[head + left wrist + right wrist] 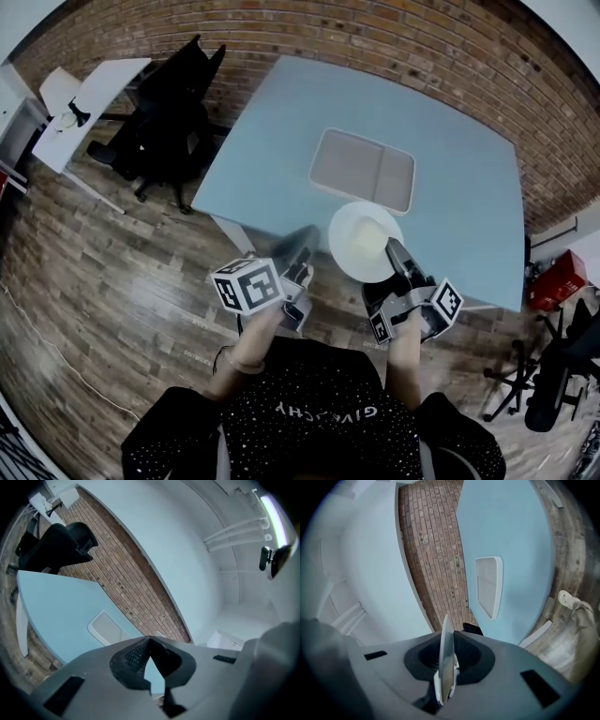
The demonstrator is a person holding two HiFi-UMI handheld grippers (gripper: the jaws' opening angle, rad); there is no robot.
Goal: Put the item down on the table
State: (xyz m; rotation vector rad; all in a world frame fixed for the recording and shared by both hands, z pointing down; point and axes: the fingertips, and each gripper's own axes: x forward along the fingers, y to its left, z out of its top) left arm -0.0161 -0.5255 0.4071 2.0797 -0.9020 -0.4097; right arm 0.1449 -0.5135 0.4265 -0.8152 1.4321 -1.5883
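Observation:
A round white plate [364, 242] hangs over the near edge of the light blue table [281, 141]. My right gripper [398, 258] is shut on the plate's near right rim. In the right gripper view the plate [446, 663] shows edge-on, pinched between the two jaws. My left gripper [302, 261] is beside the plate's left, near the table's front edge, apart from it. In the left gripper view its jaws [149, 641] meet at the tips with nothing between them.
A shallow two-part grey tray [364, 169] lies mid-table, just beyond the plate. A black office chair [169, 112] and a white desk [89, 103] stand at the far left. A red crate [560, 278] and another chair [553, 375] are on the right. The floor is wood, the far wall brick.

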